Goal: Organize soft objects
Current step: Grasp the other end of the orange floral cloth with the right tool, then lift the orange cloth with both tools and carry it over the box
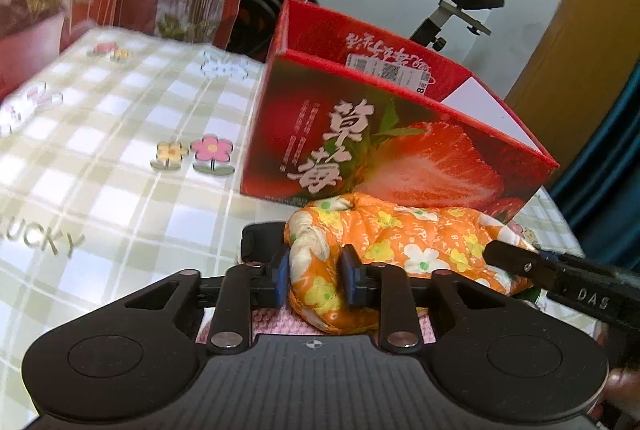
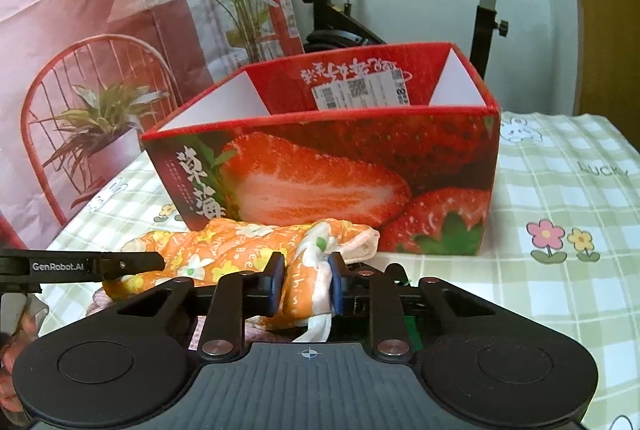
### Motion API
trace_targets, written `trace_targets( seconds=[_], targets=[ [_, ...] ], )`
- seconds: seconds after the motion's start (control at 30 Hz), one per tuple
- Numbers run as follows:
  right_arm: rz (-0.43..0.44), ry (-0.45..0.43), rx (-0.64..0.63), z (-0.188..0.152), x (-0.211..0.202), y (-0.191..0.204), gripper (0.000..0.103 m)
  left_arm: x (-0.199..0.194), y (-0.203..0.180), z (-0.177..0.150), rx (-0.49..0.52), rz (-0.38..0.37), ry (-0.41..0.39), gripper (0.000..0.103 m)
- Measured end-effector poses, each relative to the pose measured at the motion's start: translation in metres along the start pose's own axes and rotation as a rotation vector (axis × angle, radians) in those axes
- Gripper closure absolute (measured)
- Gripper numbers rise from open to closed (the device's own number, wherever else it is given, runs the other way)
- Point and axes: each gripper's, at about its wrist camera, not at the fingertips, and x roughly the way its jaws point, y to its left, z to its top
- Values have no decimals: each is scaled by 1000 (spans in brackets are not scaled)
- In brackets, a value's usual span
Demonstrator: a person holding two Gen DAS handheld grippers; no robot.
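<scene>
I hold both grippers angled downward over the table [image 2: 560, 158], side by side, aimed toward the red strawberry box [image 2: 328, 166]. My left gripper [image 1: 314, 280] is clamped narrow on one bunched end of the orange floral cloth [image 1: 400, 238]; its blue pads dent the padded fabric. My right gripper [image 2: 306, 284] pinches the other end, where a white trim twists between the pads. The cloth is soft, quilted, printed with yellow and white flowers, and lies crumpled just in front of the box, touching its printed front wall. The box is glossy cardboard, open-topped, with white inner flaps. A slick checked cover with flower prints dresses the table.
</scene>
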Motion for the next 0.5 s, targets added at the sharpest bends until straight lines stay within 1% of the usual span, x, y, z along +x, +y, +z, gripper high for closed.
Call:
trace_targets(
  seconds=[0.1, 0.3, 0.5],
  targets=[
    [3, -18, -13, 2, -5, 2, 84, -7, -9, 2, 45, 13, -28, 81],
    [19, -65, -40, 10, -21, 7, 86, -22, -11, 8, 37, 2, -67, 82],
    [29, -128, -68, 20, -44, 15, 86, -48, -20, 17, 55, -10, -143, 83]
  ],
)
